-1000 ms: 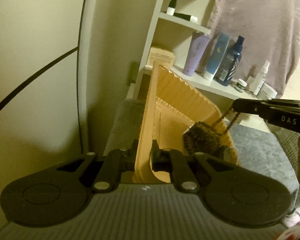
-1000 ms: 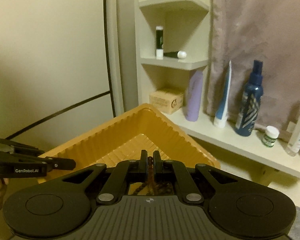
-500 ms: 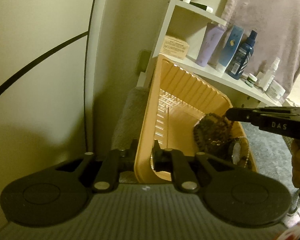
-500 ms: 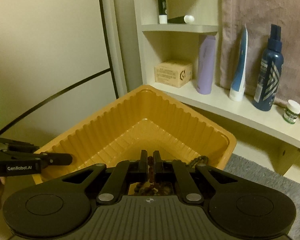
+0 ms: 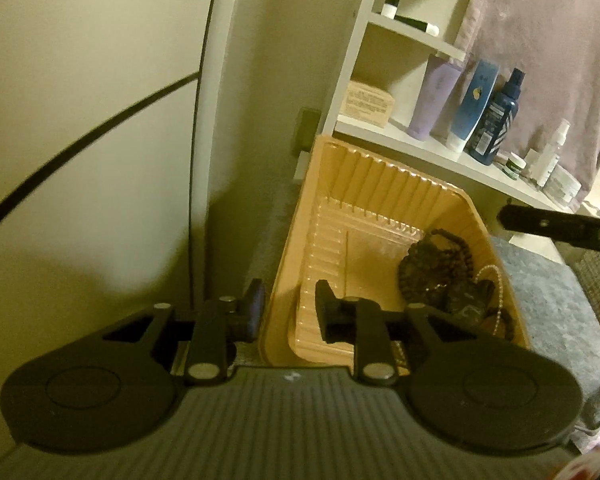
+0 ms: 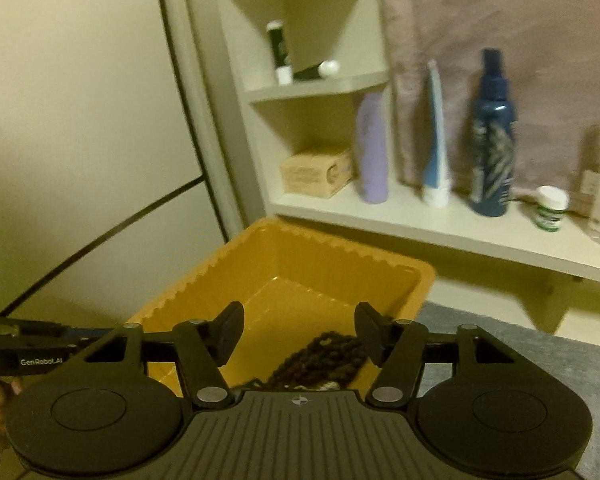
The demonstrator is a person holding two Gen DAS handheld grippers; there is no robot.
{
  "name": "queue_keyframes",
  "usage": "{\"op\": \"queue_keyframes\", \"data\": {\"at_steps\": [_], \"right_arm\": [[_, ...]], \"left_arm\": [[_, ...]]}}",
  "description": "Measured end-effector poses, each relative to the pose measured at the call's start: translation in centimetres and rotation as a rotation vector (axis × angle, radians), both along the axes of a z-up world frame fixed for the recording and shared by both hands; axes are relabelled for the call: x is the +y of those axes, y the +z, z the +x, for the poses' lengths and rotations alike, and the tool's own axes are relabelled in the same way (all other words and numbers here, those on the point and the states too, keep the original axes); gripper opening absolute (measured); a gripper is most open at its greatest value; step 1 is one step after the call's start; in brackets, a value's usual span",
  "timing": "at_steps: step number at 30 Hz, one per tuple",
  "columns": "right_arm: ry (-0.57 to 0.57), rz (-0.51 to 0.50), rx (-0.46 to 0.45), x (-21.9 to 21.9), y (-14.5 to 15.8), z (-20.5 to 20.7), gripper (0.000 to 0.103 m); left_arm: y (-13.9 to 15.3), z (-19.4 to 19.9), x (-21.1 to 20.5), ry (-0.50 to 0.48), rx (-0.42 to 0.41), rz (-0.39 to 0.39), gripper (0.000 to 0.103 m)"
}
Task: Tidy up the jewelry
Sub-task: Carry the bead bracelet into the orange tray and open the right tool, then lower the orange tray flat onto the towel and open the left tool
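- Inside the orange ribbed tray [image 5: 384, 200], near its right corner, lies the dark beaded necklace [image 5: 436, 264], heaped w/ a pale bead strand [image 5: 496, 284].
- Right gripper [image 6: 300, 332]: jaws just opened, nothing between them.
- Left gripper [image 5: 288, 304]: jaws just opened, straddling tray wall w/o pinching.
- Beads look light, limp, tangle-prone; prob. best pinched at a loop.
- Heap's near end hidden behind gripper body; clasp indiscernible.

I count one orange tray [image 5: 384, 184] on the grey surface [image 5: 548, 292]. In it lie one dark beaded strand [image 5: 436, 264] heaped up and one pale pearl-like strand [image 5: 496, 280]. On the long shelf [image 6: 460, 232] I see one cardboard box [image 6: 318, 174], one lilac tube [image 6: 372, 148], one blue-and-white tube [image 6: 436, 152], one dark blue spray bottle [image 6: 492, 136] and one small white-capped jar [image 6: 550, 208]. Two slim tubes [image 6: 278, 52] sit on the upper shelf.
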State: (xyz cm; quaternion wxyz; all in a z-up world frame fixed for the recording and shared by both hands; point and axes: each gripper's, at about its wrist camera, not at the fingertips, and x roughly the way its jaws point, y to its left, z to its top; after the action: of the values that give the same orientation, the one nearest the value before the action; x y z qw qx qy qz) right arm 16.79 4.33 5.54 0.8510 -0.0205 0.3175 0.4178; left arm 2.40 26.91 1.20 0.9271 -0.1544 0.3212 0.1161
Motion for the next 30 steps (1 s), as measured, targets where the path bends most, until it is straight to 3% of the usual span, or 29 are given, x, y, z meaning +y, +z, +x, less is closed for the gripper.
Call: {"op": "queue_keyframes", "data": {"at_steps": [5, 14, 16, 18, 23, 30], "right_arm": [[-0.075, 0.029, -0.004, -3.1, 1.1, -0.7, 0.061], [-0.232, 0.016, 0.045, -6.9, 1.5, -3.8, 0.064], [-0.259, 0.016, 0.061, -7.5, 1.5, -4.6, 0.064], [-0.286, 0.017, 0.080, -8.4, 1.4, -5.2, 0.065], [-0.358, 0.013, 0.130, -10.8, 1.2, -6.4, 0.065], [-0.435, -0.001, 0.172, -13.7, 1.3, -7.9, 0.067]], "left_arm": [[0.6, -0.3, -0.3, -0.003, -0.008, 0.009, 0.027], [2.4, -1.4, -1.9, -0.001, -0.043, 0.062, 0.042], [2.8, -1.6, -2.4, -0.010, -0.048, 0.071, 0.046], [3.1, -1.8, -2.8, -0.016, -0.056, 0.078, 0.057], [4.0, -2.6, -3.9, -0.023, -0.059, 0.108, 0.069], [4.3, -4.4, -6.1, -0.028, -0.012, 0.180, 0.092]]}}
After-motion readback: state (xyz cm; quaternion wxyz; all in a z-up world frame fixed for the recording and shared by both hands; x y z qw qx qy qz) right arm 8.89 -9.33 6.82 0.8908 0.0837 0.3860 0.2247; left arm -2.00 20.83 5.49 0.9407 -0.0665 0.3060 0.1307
